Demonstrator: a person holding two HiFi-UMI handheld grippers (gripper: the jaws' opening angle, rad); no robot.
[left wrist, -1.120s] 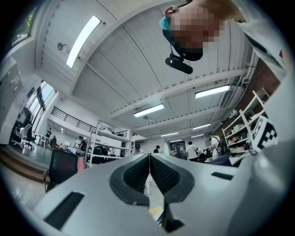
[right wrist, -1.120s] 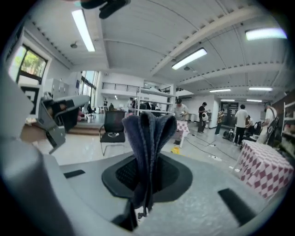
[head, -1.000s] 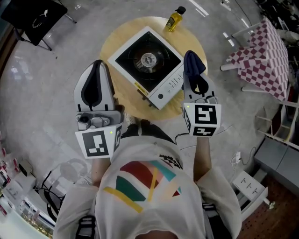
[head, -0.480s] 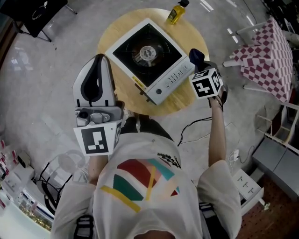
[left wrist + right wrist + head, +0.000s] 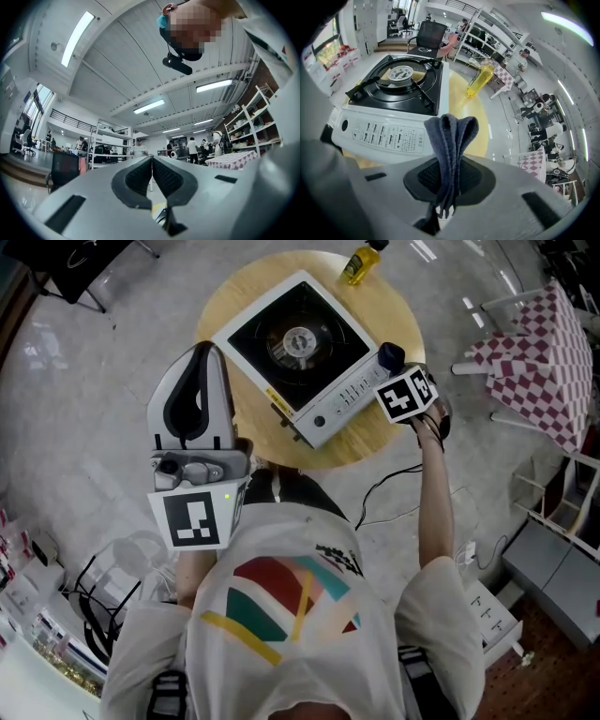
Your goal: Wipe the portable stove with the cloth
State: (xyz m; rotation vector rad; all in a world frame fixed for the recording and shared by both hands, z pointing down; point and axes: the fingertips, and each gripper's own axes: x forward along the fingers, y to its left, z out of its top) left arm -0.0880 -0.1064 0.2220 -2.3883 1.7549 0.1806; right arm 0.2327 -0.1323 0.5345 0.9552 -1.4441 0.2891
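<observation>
The white portable stove (image 5: 298, 354) with a black burner top sits on a round wooden table (image 5: 384, 306); in the right gripper view the stove (image 5: 393, 108) fills the left. My right gripper (image 5: 394, 367) hangs at the stove's right front corner, shut on a folded dark blue cloth (image 5: 451, 140) whose end (image 5: 390, 356) sticks out past the jaws. My left gripper (image 5: 197, 381) is held up near my chest, left of the table, pointing upward; its jaws (image 5: 152, 174) are shut with nothing between them.
A yellow bottle (image 5: 361, 261) stands at the table's far edge, also seen as the yellow bottle (image 5: 479, 79) beyond the stove. A red-checked table (image 5: 539, 352) is at the right. A black chair (image 5: 70, 263) stands at far left. A cable (image 5: 394, 493) trails on the floor.
My right gripper with the cloth has swung out from near my chest to the stove's right front corner. The left gripper has hardly moved.
</observation>
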